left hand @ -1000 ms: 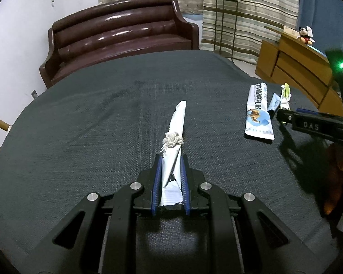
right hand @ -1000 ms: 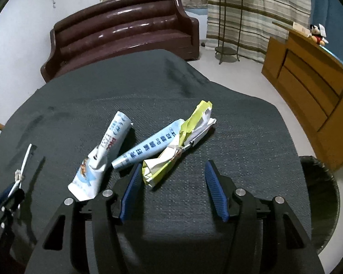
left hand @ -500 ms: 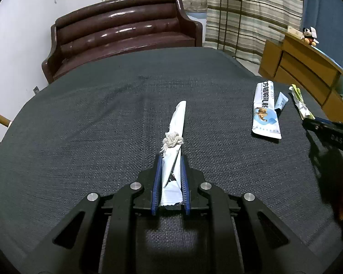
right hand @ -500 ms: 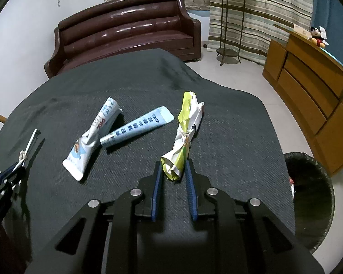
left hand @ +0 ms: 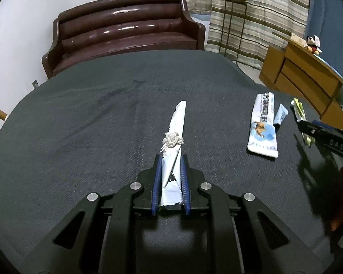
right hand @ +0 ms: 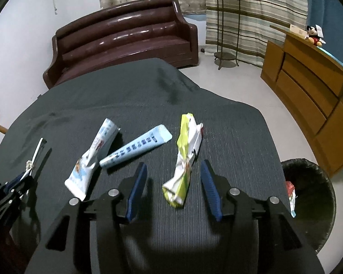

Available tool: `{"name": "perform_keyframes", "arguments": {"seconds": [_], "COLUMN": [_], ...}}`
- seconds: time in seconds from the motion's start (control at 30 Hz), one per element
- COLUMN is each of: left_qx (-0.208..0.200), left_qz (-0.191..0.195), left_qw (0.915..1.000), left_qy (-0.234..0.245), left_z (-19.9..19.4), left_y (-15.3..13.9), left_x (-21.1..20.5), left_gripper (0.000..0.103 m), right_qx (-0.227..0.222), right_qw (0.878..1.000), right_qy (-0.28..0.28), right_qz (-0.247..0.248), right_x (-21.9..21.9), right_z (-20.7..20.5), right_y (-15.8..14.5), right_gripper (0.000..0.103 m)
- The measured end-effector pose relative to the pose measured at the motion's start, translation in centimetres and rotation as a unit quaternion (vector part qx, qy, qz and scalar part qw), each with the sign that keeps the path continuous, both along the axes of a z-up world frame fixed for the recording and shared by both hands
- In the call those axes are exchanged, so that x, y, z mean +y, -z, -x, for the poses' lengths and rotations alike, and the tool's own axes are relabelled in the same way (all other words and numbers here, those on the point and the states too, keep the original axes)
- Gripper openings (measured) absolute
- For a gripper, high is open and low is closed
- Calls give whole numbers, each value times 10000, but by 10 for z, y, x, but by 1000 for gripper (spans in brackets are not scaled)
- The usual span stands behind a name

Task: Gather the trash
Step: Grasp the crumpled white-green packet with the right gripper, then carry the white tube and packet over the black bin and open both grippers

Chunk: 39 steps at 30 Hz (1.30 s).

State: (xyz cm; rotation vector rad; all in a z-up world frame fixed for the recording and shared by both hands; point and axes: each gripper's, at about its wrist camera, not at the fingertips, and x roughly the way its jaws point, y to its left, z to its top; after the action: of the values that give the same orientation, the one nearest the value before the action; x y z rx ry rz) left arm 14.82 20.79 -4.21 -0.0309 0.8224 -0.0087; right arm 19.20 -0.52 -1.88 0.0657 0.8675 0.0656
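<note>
My left gripper (left hand: 170,159) is shut on a white wrapper tied with string (left hand: 175,132), held over the dark table; it also shows in the right wrist view (right hand: 34,159). My right gripper (right hand: 173,171) is open, its jaws wide on either side of a yellow-green and white tied wrapper (right hand: 185,155) that lies on the table. A white toothpaste tube (right hand: 91,157) and a light blue tube (right hand: 137,148) lie to its left. In the left wrist view the white tube (left hand: 263,125) lies at the right, beside the right gripper's body (left hand: 327,137).
A black-lined trash bin (right hand: 308,196) stands on the floor by the table's right edge, with some trash inside. A brown sofa (right hand: 125,36) is beyond the table. A wooden cabinet (right hand: 308,80) stands to the right, a plant stand (right hand: 226,22) by the curtain.
My right gripper was open, shut on the yellow-green wrapper, and now is open again with the wrapper lying between its jaws. My left gripper still holds the white wrapper.
</note>
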Motion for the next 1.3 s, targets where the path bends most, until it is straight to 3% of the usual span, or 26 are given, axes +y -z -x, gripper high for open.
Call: {"name": "perform_keyframes", "arguments": {"seconds": [0.17, 0.37, 0.47, 1.0, 1.3], "left_qx": [-5, -11, 19, -8, -199], "left_qz": [110, 100, 95, 128, 188], "left_qw": [9999, 9999, 10000, 9999, 9995], "left_qy": [-29, 15, 15, 19, 159], "left_z": [-9, -10, -14, -11, 16], "left_y": [-2, -1, -3, -6, -14], "left_x": [-7, -15, -19, -28, -53], "left_gripper": [16, 16, 16, 16, 16], "right_qx": [62, 121, 122, -15, -215], "right_qw": [10000, 9998, 9998, 9994, 9994], "right_qy": [-24, -104, -164, -318, -267], "right_qz": [47, 85, 57, -110, -97], "right_x": [1, -1, -3, -20, -37], "right_z": [-8, -6, -4, 30, 60], "right_y": [4, 6, 6, -2, -13], "right_gripper": [49, 25, 20, 19, 19]}}
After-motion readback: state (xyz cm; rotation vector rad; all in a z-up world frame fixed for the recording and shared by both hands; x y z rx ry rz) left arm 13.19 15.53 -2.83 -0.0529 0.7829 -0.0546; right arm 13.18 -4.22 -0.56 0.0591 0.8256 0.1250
